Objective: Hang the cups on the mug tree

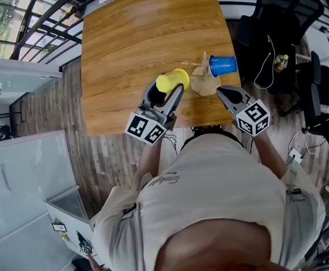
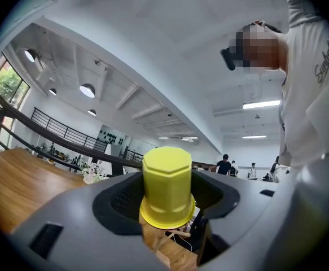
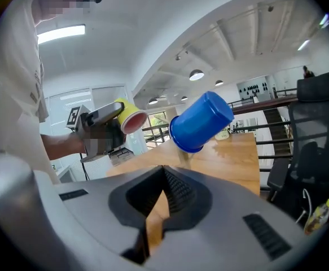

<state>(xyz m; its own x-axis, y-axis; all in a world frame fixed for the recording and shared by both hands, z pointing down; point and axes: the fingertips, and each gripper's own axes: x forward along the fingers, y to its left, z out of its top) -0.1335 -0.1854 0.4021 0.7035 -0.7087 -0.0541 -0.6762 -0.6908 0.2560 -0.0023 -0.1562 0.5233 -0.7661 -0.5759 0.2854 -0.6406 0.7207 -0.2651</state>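
Progress looks to be about half: 1 of the 2 cups in sight is up. The blue cup (image 1: 223,65) hangs tipped on its side from a peg of the wooden mug tree (image 1: 205,87), which stands near the front edge of the desk (image 1: 124,49). Seen from over the person's head, that cup is at about 1 o'clock from the tree's base. The right gripper (image 1: 223,91) hovers just beside the base at roughly 4 o'clock. Its jaws are pressed together with nothing held, and its own view shows only a thin sliver of desk between them. The blue cup sits above and beyond them, untouched.

The yellow cup (image 1: 173,81) is not yet hung. The left gripper (image 1: 171,92) pinches it, jaws closed on its sides just above the flared rim, and holds it raised off the desk at about 9 o'clock from the tree, near but apart. From the right gripper view its open mouth faces toward the tree.

What is left, as I judge it, is 1 move: bring the yellow cup's mouth over a free peg on the tree's 9 to 10 o'clock side, seat it, and let go. Thin pegs do show there, but they are too small for me to say which is bare. I see no third cup anywhere on the desk.
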